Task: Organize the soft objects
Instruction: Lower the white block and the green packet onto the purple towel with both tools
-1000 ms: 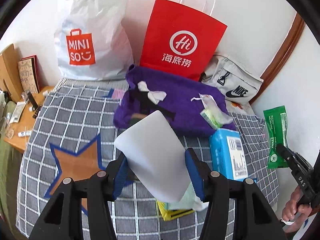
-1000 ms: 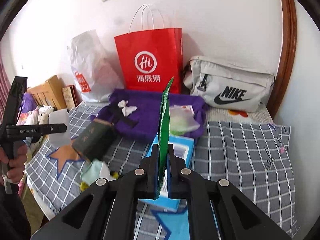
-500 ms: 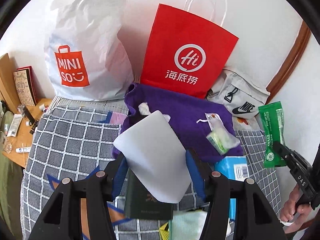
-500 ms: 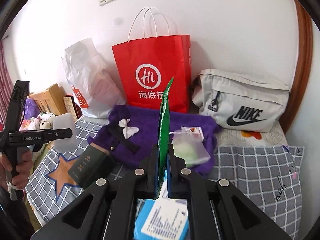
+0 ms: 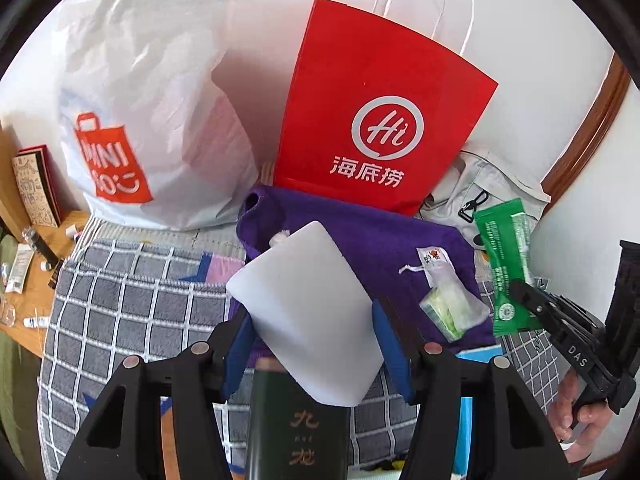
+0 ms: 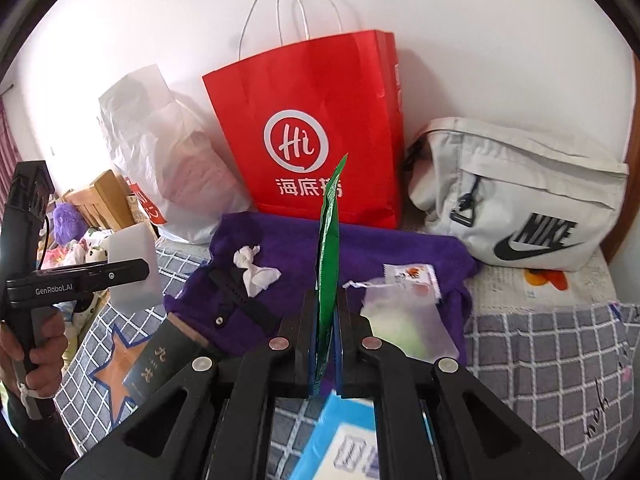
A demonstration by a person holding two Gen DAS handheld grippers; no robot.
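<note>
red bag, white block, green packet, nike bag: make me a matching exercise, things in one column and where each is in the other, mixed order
Things:
1. red bag
2. white block
3. green packet
4. Nike bag

Places:
A. clamped in the right gripper
B. lying at the wall, right of the red bag
C. between the jaws of the left gripper
D. upright at the wall, behind the purple cloth

Pairs: 1-D, 2-C, 3-A, 4-B

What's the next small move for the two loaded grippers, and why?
Probably carry both on toward the red paper bag. The left gripper is shut on a white foam block, the right gripper on a flat green sachet, and both hang above the purple towel short of the bag.
</note>
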